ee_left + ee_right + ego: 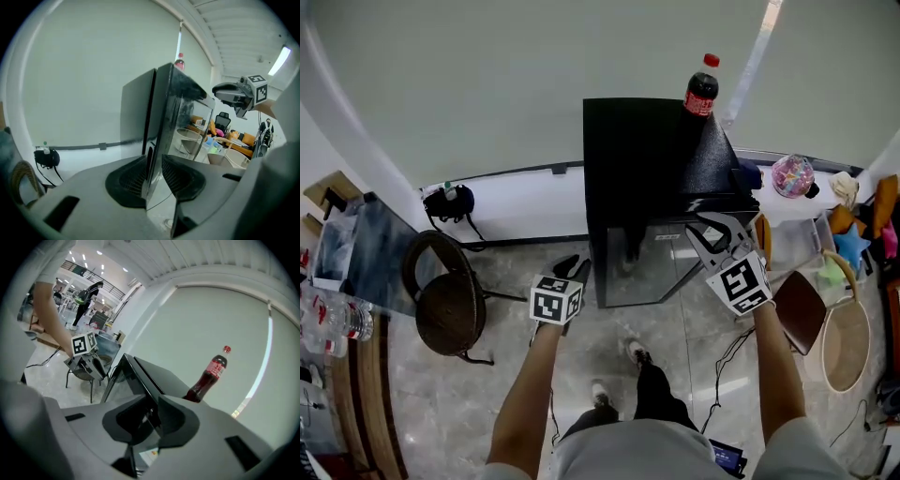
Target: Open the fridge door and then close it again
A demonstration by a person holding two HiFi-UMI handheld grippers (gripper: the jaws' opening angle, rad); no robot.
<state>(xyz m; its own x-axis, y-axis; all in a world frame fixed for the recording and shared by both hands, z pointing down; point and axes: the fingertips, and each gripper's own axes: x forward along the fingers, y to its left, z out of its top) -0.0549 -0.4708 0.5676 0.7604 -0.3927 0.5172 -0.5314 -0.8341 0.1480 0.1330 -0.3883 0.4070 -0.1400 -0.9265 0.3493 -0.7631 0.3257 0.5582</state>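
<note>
The small black fridge [647, 159] stands on the pale marbled floor [441, 403] against the white wall, straight ahead of the person. Its glass door [642, 267] faces them and looks closed or very nearly so. The door's free edges run upright, so any pull has to swing it outward toward the person. The right gripper [712, 239] is the nearer one. It sits at the door's upper right corner, jaws drawn narrow on that edge with the dark rim filling the gap between the pads. The left gripper [574, 267] hangs lower, just beside the door's left edge. Its jaws stand a little apart, with that upright edge showing in the gap, though it does not appear clamped. A red-capped cola bottle [701, 89] stands on the fridge top. A round brown stool [450, 309] is well off to the left.
</note>
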